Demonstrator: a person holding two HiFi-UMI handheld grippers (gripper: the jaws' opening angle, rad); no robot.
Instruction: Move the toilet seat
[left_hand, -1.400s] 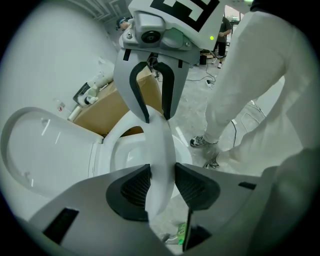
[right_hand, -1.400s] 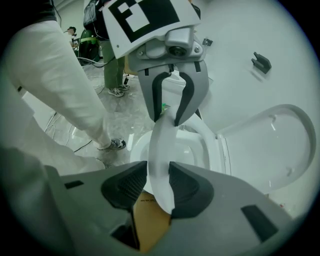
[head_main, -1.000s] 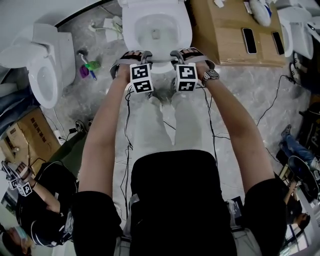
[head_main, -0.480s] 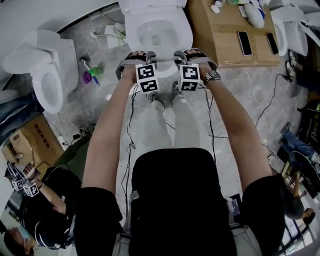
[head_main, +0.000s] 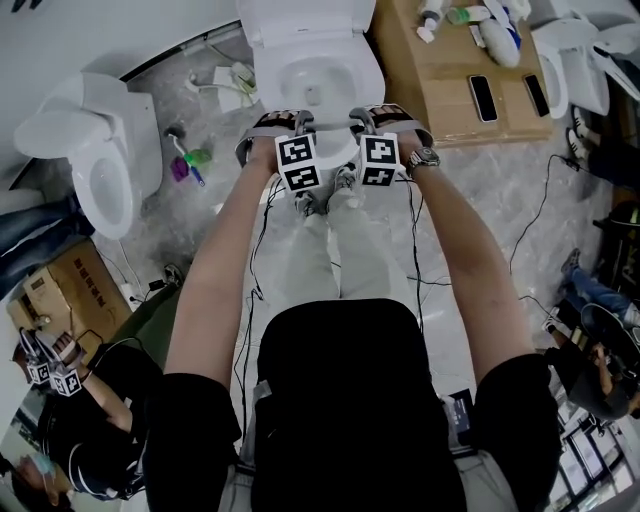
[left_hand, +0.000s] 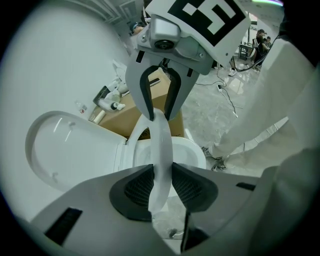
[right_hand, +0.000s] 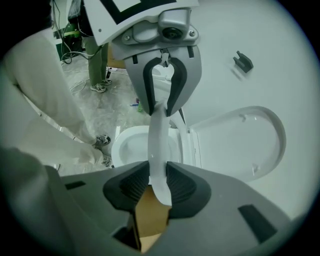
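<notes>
Far left: a spare toilet (head_main: 120, 130) on the floor, well apart from the work.

Next, left gripper (left_hand: 161, 182): jaws just now closing in, clamped on the seat (left_hand: 161, 142), one pad on each face of its thin front edge.

Centre: the seat itself, white, seen edge-on, front raised clear of the bowl (head_main: 270, 75), presumably hinged at the back below the upright lid (right_hand: 240, 142).

Just right of that, right gripper (right_hand: 159, 185): likewise closing in, gripping the same front edge, close beside the left.

Farther right: a box (head_main: 430, 90) with phones (head_main: 481, 97) on top.

Handling, as a judgement: likely stiff moulded plastic, light enough for two grips. Glossy, so prone to slip between pads. Probably swings freely about the hinge, and liable to slam if let go. Best held as now, at the front rim farthest from the hinge, one grip either side of the midline. Keep both grips level to spare the hinge any twist.
</notes>
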